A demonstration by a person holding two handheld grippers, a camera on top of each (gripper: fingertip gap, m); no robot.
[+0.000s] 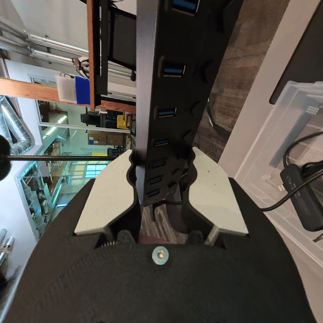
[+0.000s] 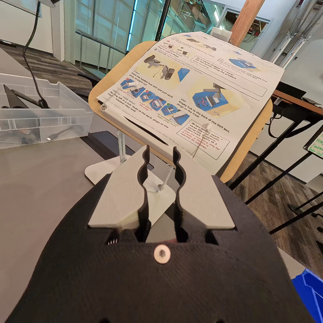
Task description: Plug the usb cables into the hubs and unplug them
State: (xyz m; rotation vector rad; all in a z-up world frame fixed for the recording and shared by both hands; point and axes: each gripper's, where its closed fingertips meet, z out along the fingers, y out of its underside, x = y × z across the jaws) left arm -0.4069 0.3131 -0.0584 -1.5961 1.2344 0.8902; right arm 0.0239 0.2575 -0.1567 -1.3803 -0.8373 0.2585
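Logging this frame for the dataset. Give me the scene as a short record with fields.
left gripper: shut on long black hub
hub ports: blue, all visible ones empty
right gripper: open, holding nothing
ahead of right gripper: instruction sheet on white stand
clear bin: holds smaller black hub with cable
blue bin: corner only, contents unseen

Both grippers alike — black printed bodies, pale wavy-edged fingers, one silver screw.
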